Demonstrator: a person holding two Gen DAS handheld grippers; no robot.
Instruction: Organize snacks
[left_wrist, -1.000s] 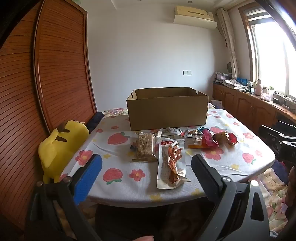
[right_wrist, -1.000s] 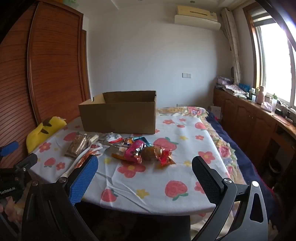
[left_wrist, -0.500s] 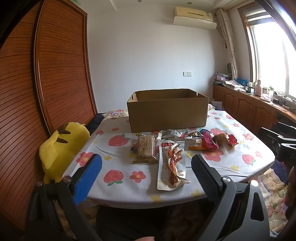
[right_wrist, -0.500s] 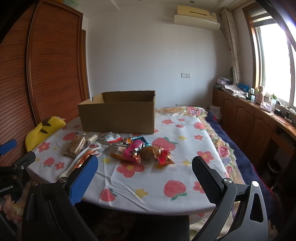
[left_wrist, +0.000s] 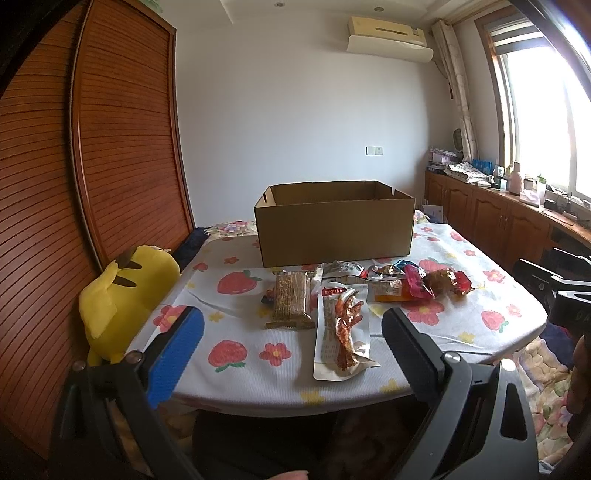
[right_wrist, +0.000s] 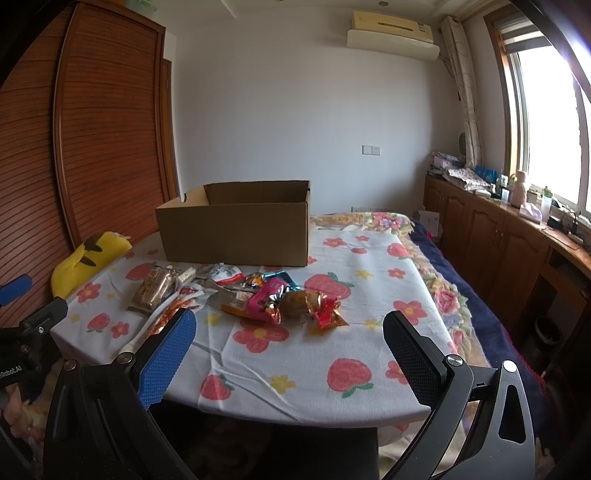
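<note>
Cardboard box (left_wrist: 334, 225) stands empty-handed reach beyond my left gripper (left_wrist: 291, 332) and my right gripper (right_wrist: 290, 336), both spread wide and holding nothing. Snack packets (left_wrist: 341, 330) lie on the flowered tabletop (right_wrist: 332, 350) between the grippers and the box.
</note>
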